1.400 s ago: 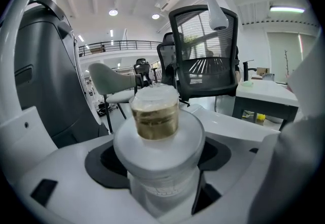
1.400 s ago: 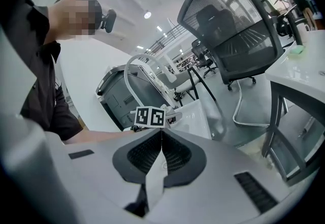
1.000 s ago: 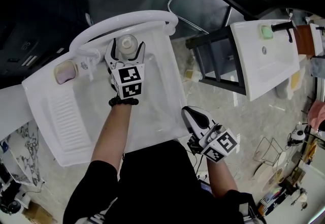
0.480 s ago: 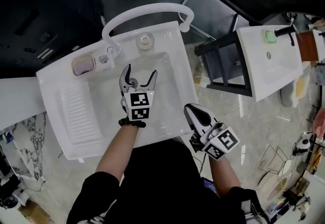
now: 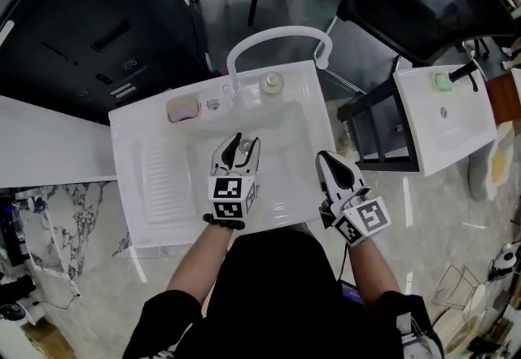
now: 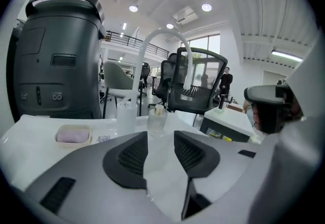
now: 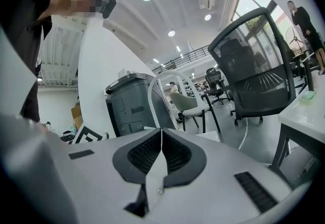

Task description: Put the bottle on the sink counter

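The small clear bottle (image 5: pixel 272 83) stands upright on the worktop rim (image 5: pixel 303 72) behind the white sink's basin (image 5: pixel 286 137), just beside the arched white faucet (image 5: pixel 281 33). A soap dish (image 5: pixel 183 109) sits further left on the same rim. The left tool (image 5: pixel 247 140) hovers over the basin, well apart from the bottle. Its jaws have just been closing and stand partly apart with nothing between them. The right tool (image 5: pixel 325 156) is near the sink's front right corner, its jaws pressed together and empty.
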`<state>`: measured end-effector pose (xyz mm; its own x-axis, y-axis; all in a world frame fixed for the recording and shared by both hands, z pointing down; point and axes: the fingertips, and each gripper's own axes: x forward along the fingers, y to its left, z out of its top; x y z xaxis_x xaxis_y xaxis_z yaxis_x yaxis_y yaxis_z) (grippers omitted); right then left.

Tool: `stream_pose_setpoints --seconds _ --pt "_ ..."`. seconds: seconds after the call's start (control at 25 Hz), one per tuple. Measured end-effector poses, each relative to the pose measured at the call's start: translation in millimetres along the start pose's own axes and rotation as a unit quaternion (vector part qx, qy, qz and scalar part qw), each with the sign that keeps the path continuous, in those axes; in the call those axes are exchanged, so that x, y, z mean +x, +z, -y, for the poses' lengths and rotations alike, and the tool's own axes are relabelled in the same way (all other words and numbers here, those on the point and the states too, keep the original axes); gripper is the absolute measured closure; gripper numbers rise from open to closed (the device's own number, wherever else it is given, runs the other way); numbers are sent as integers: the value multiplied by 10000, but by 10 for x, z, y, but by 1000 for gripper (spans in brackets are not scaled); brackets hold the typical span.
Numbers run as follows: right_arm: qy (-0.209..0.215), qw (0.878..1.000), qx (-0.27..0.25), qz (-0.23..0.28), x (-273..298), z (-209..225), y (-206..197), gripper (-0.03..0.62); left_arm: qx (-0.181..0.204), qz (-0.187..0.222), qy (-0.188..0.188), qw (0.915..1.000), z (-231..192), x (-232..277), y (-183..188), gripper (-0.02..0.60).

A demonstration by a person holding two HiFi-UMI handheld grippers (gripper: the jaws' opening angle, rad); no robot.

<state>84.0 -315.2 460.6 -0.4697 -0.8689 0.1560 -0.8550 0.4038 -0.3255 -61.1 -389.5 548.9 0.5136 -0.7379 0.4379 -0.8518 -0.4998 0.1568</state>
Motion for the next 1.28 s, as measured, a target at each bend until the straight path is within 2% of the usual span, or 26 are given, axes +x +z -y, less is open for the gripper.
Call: stream_pose_setpoints --seconds 0.2,0.28,0.48,0.68,1.0,1.28 --pt "157 9995 -64 267 59 -131 150 562 -131 436 131 9989 -90 -392 261 509" --pt "126 9993 -52 334 120 -103 187 562 -135 674 179 9975 -156 -510 437 524" --pt "-11 9983 -181 552 99 -49 378 563 -103 1122 521 9923 -343 -839 766 525" --pt "-88 9973 -419 602 44 100 555 565 -284 1449 752 9862 -353 -1036 945 525" --pt "54 9954 -702 657 115 36 674 565 -387 1754 638 9817 -240 -1132 1133 525" --pt "29 9966 -393 723 77 -30 764 565 -223 1684 600 9836 -185 -1161 1142 525"
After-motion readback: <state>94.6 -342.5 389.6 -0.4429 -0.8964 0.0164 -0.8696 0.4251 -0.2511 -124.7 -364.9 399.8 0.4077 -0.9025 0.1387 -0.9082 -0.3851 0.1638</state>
